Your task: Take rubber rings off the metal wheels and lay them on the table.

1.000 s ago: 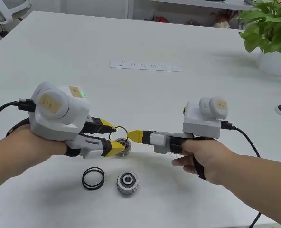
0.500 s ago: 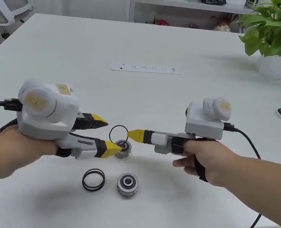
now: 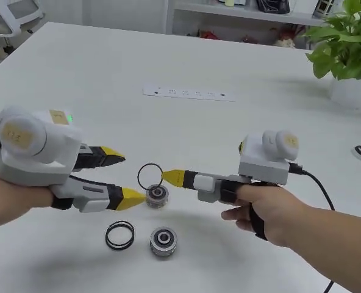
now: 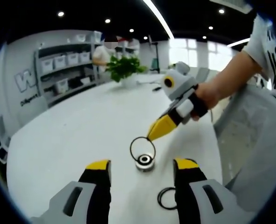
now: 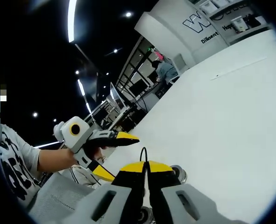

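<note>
In the head view, the right gripper (image 3: 168, 177) has its jaws closed on the rim of a ring (image 3: 150, 176), which stands upright just beyond their tips, above a metal wheel (image 3: 157, 195) on the surface (image 3: 186, 128). The left gripper (image 3: 125, 176) faces it with jaws spread, the wheel just past its lower tip. A loose ring (image 3: 119, 235) and a second wheel (image 3: 163, 241) lie on the near side of the left jaws.

In the left gripper view, the wheel sits ahead between the open jaws; whether the ring's bottom edge touches it is hard to tell.

In the right gripper view, the ring shows edge-on above the pinched tips.

It would be best to carry the ring sideways clear of the wheel, lower it flat, then open the jaws.
</note>
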The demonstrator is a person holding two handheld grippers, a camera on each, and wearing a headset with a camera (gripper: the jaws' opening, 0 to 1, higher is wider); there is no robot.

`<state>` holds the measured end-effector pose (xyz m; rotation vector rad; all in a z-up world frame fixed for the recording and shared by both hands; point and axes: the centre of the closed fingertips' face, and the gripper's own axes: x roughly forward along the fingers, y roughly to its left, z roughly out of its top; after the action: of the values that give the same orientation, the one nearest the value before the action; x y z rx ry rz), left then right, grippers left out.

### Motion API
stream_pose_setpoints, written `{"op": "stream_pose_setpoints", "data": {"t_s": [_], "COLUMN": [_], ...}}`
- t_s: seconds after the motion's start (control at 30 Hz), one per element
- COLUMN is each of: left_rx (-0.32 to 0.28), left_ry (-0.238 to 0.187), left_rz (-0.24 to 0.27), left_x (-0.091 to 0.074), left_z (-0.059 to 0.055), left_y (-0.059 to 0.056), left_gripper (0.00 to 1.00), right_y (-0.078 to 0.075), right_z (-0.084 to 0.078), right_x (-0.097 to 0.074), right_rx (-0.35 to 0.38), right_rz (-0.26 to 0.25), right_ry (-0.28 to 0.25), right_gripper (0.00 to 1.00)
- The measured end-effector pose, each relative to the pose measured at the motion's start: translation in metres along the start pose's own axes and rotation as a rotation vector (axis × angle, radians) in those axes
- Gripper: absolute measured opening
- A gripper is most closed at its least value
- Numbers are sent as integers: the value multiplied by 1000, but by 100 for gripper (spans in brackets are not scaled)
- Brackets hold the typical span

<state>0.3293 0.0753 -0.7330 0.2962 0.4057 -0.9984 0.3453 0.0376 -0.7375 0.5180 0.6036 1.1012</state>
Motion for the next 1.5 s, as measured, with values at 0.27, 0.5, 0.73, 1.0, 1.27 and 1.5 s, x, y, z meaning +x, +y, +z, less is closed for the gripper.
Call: {"op": "stream_pose_setpoints", "data": {"t_s": [0.27,0.5,0.73,1.0,1.27,1.5], "left_rx": [-7,-7,-6,-11,-8,-10], "left_ry": [-15,-19,-24,-20,-6,10], "left_rz": [12,25,31,28,33,36], "left_x": [-17,-29,-37,-42,-49,-53], "left_z": [0,-3,-5,-11,-20,-30], "left_y": [1,0,-3,-8,-10,-13], "left_gripper": [58,60,62,63,65,65], "right_y": [8,17,30,37,43,45], "right_z": [1,-1,-7,-14,-28,-40], "right_x": [0,2,6,10,16,21], "right_rx": [1,-1,-9,-10,-11,-9], "right_rz": [17,31,54,72,85,93], "right_ry": [-1,5,28,52,99,139], "right_gripper": [0,0,0,0,0,0]}}
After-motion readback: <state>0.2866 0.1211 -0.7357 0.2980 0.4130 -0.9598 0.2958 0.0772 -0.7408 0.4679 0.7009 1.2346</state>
